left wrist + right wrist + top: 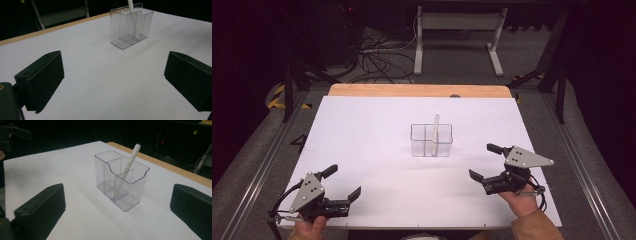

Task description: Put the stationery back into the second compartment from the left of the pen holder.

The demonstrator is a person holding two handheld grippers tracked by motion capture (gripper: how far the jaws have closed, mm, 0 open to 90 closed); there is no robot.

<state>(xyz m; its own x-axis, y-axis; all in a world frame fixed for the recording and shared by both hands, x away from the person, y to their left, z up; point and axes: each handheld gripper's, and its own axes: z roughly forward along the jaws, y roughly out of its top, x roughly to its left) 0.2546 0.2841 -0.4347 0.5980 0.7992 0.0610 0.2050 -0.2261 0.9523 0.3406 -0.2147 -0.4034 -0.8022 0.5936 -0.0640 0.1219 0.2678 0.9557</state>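
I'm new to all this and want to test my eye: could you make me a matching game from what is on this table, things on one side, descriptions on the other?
Things:
1. white pen
2. clear organizer
3. left gripper
4. table

Descriptions:
a. see-through, split into compartments
b. leaning inside a compartment, top sticking out
c. covered in white, wooden far edge
d. jaws open, nothing between them, near corner

Pairs: 1-b, 2-a, 3-d, 4-c
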